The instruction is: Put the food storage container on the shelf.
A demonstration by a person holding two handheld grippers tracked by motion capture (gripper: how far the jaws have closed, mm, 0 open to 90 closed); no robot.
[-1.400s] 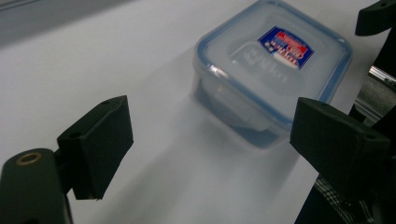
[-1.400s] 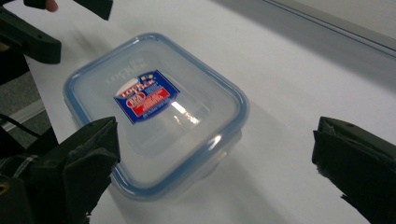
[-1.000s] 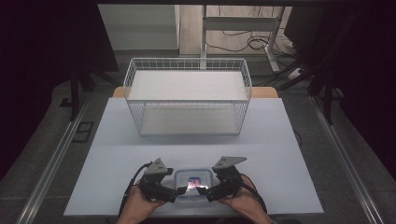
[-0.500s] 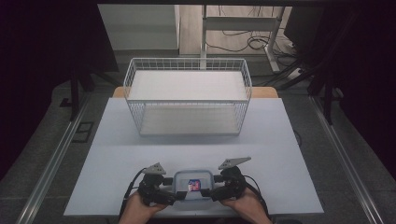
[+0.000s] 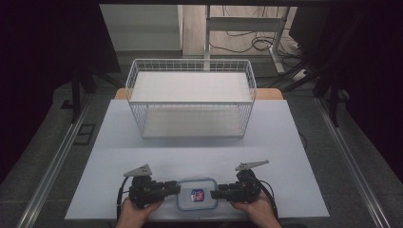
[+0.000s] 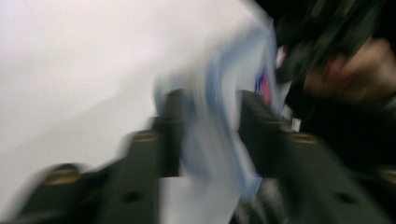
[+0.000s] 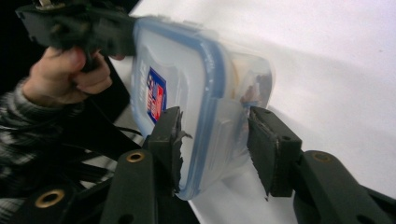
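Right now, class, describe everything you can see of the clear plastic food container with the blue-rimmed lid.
The clear plastic food container with the blue-rimmed lid is rectangular with rounded corners, translucent, its lid on and bearing a small red-and-blue label. It sits near the front edge of the white table, in front of the white wire basket. The left gripper meets its left end and the right gripper its right end, jaws straddling the rim. Something dark shows faintly inside.

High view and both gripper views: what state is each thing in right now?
Food container: lid on, held at the table's near edge between both grippers.
Left gripper: jaws around the container's left end; view blurred.
Right gripper: jaws around the container's right end.
Wire basket: upright, empty, at the table's far side.
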